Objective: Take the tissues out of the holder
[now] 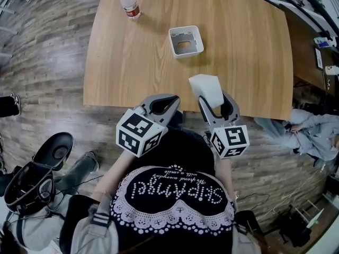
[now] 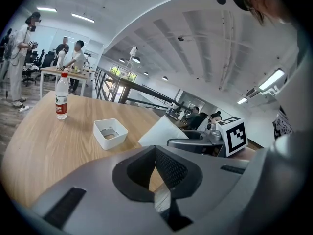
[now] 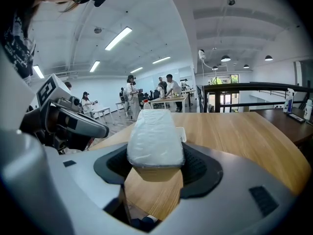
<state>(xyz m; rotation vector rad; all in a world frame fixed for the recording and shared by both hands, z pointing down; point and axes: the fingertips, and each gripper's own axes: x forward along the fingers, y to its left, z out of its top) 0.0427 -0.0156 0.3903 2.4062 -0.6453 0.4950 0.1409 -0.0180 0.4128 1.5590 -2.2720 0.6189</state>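
One tissue pack sits clamped in the right claw, clear of the holder; left claw closed, empty.

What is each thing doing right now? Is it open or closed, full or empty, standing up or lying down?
Tissue pack: out of the holder, held up by the right gripper.
Holder: empty, open side up, on the table.
Bottle: standing upright, red cap on.
Right gripper: shut on the tissue pack.
Left gripper: shut, nothing in it.
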